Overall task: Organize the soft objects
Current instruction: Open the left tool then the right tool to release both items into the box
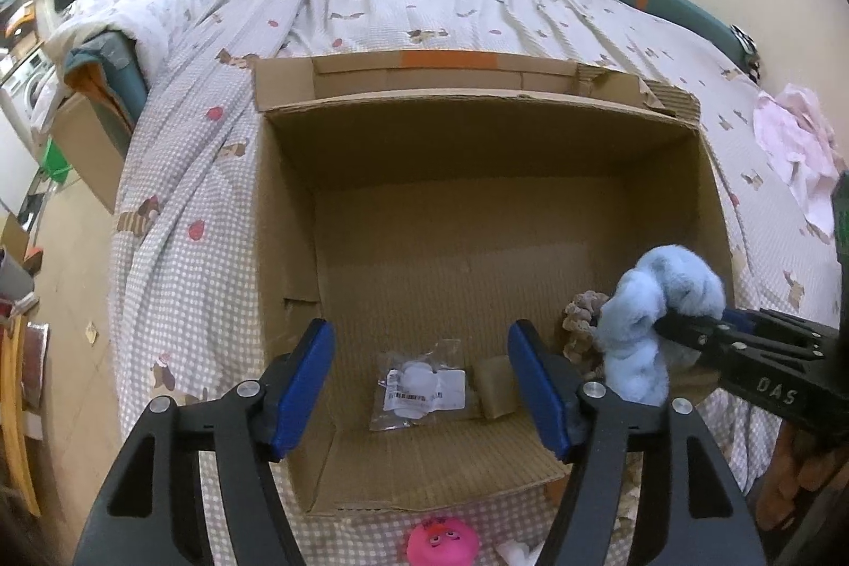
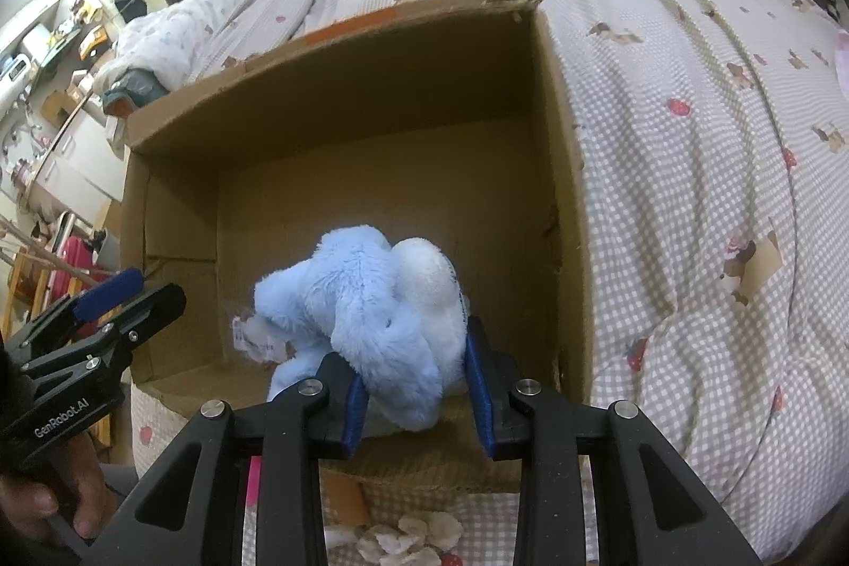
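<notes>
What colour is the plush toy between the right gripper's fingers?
Light blue with a white part; the plush toy shows best in the right wrist view.

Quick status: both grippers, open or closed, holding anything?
Left gripper: open, empty, above the cardboard box.
Right gripper: around the blue plush toy; grip cannot be told.

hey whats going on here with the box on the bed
A person holds a pair of tongs in each hand over an open cardboard box that sits on a bed. The right tongs have a fluffy blue plush toy between their pads, just above the box's near right corner. The left tongs stand open with nothing in them, above a small clear plastic packet on the box floor. A pink toy lies on the bedspread just outside the box.
</notes>
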